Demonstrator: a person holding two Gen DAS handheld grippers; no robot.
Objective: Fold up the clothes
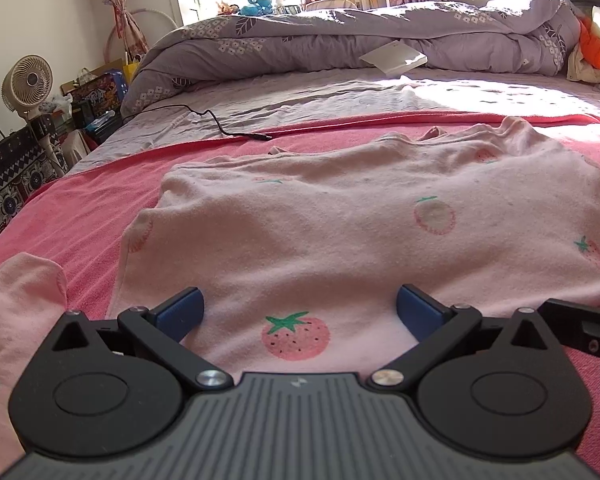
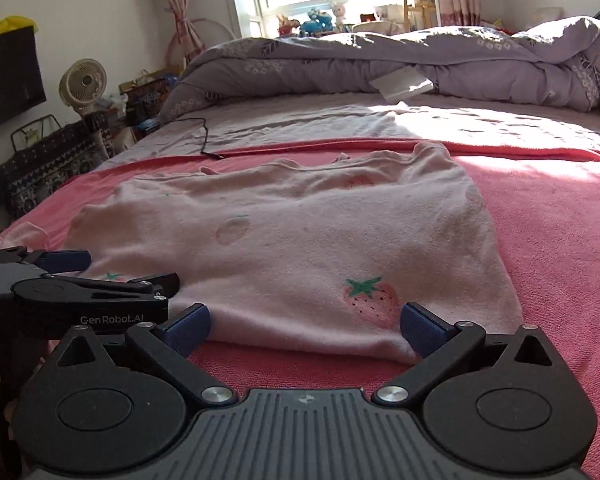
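1. Pale pink garment [image 1: 340,216] printed with strawberries, lying flat across the centre of the frame on a pink blanket [image 1: 72,208] covering the bed; far edge rumpled, near edge doubled over.
2. Left tool [image 1: 299,312]: fingers spread wide over the garment's near hem, pinching nothing.
3. Right tool [image 2: 305,326]: fingers spread wide at the near hem, lower centre, gripping nothing.
4. Second pink piece [image 1: 16,320], lower left.

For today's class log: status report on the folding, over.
Both hand-held grippers open: left, right. Pink strawberry shirt lies flat, ungripped. Black cable beyond it, clear.
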